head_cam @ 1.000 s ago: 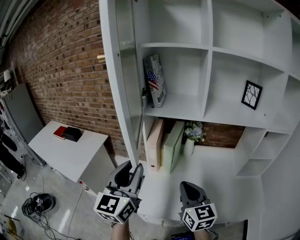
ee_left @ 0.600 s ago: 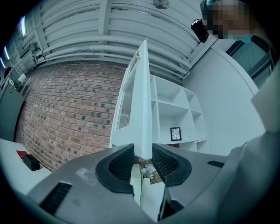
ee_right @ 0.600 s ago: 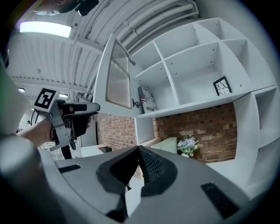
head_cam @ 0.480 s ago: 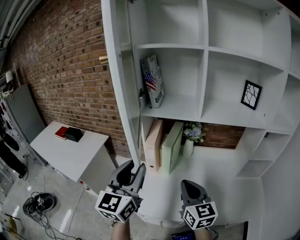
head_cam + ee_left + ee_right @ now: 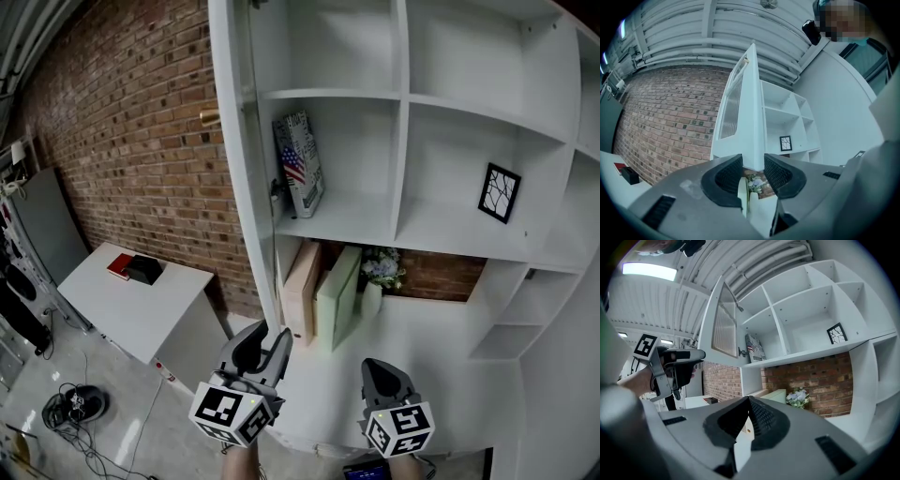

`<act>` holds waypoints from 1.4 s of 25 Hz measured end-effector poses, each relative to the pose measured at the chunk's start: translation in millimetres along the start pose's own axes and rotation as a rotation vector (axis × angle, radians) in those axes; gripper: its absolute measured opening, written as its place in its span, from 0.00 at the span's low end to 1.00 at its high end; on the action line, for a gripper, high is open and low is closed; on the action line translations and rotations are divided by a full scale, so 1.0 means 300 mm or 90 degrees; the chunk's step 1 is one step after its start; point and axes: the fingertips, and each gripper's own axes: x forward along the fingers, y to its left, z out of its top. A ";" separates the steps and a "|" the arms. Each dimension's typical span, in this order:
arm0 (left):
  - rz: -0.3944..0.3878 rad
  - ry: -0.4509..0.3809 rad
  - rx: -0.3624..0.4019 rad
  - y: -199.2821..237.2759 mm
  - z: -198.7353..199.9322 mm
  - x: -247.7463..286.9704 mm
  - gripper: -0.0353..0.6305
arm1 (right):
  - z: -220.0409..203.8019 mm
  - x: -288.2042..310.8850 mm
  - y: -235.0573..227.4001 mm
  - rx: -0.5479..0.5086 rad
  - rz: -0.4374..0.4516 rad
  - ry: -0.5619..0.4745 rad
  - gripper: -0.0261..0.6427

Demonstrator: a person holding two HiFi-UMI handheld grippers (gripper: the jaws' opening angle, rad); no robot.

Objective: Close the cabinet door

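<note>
The tall white cabinet door with a ribbed glass pane stands ajar, almost edge-on to me, hinged at the left of the white shelf unit. My left gripper is at the door's lower corner. In the left gripper view the door's edge stands between the jaws of that gripper; they have just been opening and I count them open. My right gripper hangs to the right in front of the low counter, shut with nothing in it. The right gripper view also shows the left gripper by the door.
On the shelves are a flag-printed book, a framed picture, flowers, a beige binder and a green box. A white table stands left by the brick wall. Cables lie on the floor.
The door has swung toward the shelves: its glass pane showed a second ago and now it stands nearly edge-on. Both grippers stay low in the view.
</note>
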 end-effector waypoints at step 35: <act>0.027 0.008 0.018 -0.124 -0.015 0.128 0.29 | 0.004 0.001 -0.169 0.007 0.001 -0.005 0.04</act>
